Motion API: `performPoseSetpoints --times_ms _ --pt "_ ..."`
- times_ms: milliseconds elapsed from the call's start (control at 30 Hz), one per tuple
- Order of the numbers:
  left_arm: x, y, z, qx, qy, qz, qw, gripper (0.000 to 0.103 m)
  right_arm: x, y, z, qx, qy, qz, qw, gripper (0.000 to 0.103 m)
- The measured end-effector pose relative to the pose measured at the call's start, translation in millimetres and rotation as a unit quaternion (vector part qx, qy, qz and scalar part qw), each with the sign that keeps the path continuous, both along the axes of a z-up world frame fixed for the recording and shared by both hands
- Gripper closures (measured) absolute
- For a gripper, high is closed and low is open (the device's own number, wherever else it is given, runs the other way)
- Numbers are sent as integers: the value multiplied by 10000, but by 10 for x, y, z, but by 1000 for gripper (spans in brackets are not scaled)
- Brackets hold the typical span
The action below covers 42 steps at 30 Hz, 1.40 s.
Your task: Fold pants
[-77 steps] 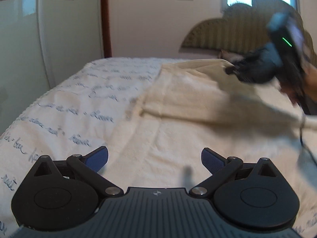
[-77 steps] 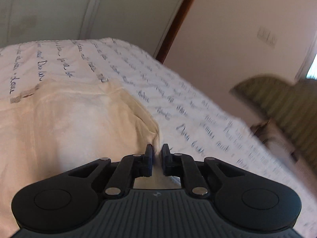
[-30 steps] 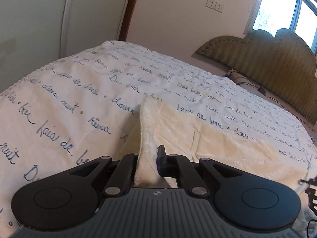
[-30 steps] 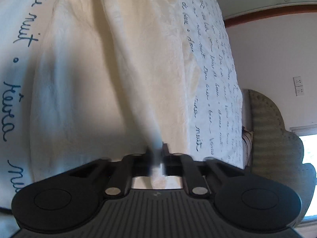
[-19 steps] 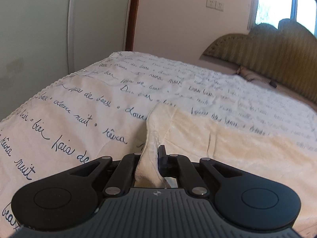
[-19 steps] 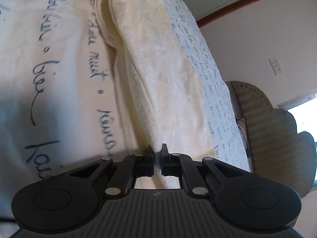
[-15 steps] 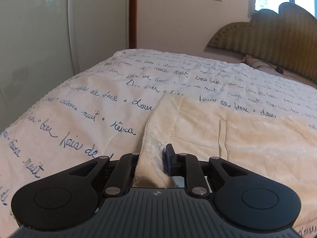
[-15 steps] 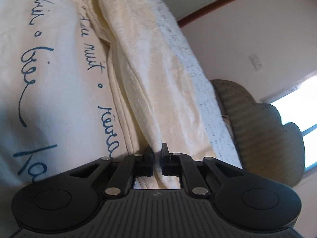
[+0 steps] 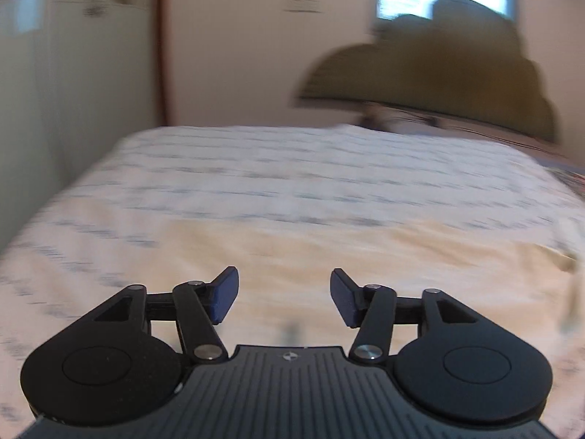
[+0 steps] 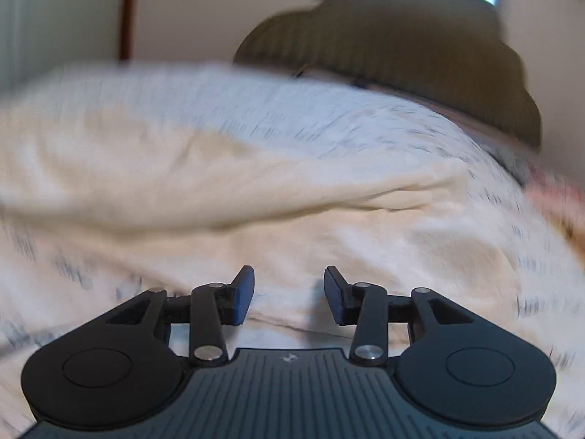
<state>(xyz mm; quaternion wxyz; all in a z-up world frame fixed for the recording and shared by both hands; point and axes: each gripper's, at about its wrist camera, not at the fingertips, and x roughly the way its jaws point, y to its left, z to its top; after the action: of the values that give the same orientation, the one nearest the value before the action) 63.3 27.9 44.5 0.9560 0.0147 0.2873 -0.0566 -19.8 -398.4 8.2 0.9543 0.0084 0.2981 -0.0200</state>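
Cream pants [image 9: 347, 252] lie flat on the bed, spread across the width of the left wrist view just beyond my fingers. In the right wrist view the pants [image 10: 219, 183] show as a long folded band with a rounded edge. My left gripper [image 9: 284, 300] is open and empty just above the cloth. My right gripper [image 10: 289, 294] is open and empty above the near part of the cloth. Both views are motion-blurred.
The bedspread [image 9: 292, 168] is white with blue handwriting print. An olive padded headboard [image 9: 431, 73] stands at the far end, with a window above it. Pale wardrobe doors [image 9: 73, 73] line the left side. Something pink and orange [image 10: 559, 201] lies at the right edge.
Both grippers have opened and let go of the pants, which now lie on the bed. Both have pulled back and turned toward the headboard.
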Motion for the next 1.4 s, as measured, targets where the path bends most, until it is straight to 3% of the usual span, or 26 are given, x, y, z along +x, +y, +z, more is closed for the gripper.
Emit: performPoseSetpoints --times_ms 67,100,200,267,367,467,533,600,667,733,767,833,900,933,1000,1033,1067,1133,1167,1233,1300,1333,1400 --pt "31 -402 -142 -180 87 -675 9975 41 -225 -398 65 853 -536 -1105 9888 21" --pt "37 -586 -211 -216 54 -952 9952 40 -317 -624 48 1316 -728 -1648 9748 16" --pt "3 -1124 -465 -16 -58 -1575 9875 40 -562 -1249 -169 2985 -634 -2584 9166 16" --pt "-33 -1350 -638 248 -127 -1841 9825 40 -630 -1439 -340 4014 -836 -2362 8810 16" --pt "-37 -1482 -862 404 0 -1954 9799 36 -484 -1526 -432 4805 -983 -1819 8523 16" --pt "-41 -1525 -1011 498 -8 -1956 9794 28 -201 -1581 -490 5037 -1055 -1762 8391 16" --pt "-45 -1540 -1008 544 -37 -1946 9794 22 -54 -1620 -483 4810 -1238 -2064 8431 17" --pt "-38 -1544 -1017 544 -45 -1952 9792 20 32 -1723 -489 4640 -1563 -2505 8352 23" --pt "-26 -1530 -1014 503 -31 -1969 9791 19 28 -1818 -525 4932 -1830 -2627 8089 56" --pt "-19 -1523 -1005 457 -17 -1985 9790 17 -54 -1835 -501 5010 -2097 -2692 7953 67" --pt "-16 -1519 -1003 448 -11 -1983 9791 17 -111 -1828 -465 4892 -2226 -2713 7984 76" --pt "-6 -1523 -994 451 -12 -1981 9791 16 -258 -1815 -365 4364 -2229 -3009 8182 86" --pt "-16 -1530 -987 471 -21 -1970 9793 15 -393 -1798 -281 3749 -1946 -3426 8391 89" --pt "-14 -1535 -987 483 -26 -1964 9793 15 -407 -1795 -269 3513 -1744 -3525 8497 89" --pt "-9 -1542 -989 513 -31 -1942 9796 13 -340 -1770 -268 2785 -895 -3771 8787 88" --pt "-9 -1546 -991 523 -34 -1936 9797 13 -332 -1767 -285 2639 -696 -3901 8794 79" --pt "-7 -1549 -991 531 -36 -1933 9797 13 -376 -1759 -286 2606 -734 -4101 8709 75" --pt "-7 -1554 -994 542 -40 -1929 9797 13 -505 -1661 -171 2016 -1094 -4898 8411 73" --pt "-8 -1555 -995 541 -38 -1928 9797 13 -522 -1567 -87 1566 -1304 -5055 8384 72" --pt "-2 -1557 -998 533 -30 -1927 9798 12 -454 -1455 33 1307 -1602 -4341 8768 72" --pt "3 -1557 -999 530 -25 -1923 9799 11 -231 -1418 58 1808 -1382 -2969 9274 71" --pt "4 -1555 -999 527 -25 -1923 9799 11 -116 -1430 11 2137 -1069 -2568 9364 71" --pt "5 -1554 -999 527 -26 -1924 9799 11 51 -1521 -185 2510 -366 -2646 9304 71"
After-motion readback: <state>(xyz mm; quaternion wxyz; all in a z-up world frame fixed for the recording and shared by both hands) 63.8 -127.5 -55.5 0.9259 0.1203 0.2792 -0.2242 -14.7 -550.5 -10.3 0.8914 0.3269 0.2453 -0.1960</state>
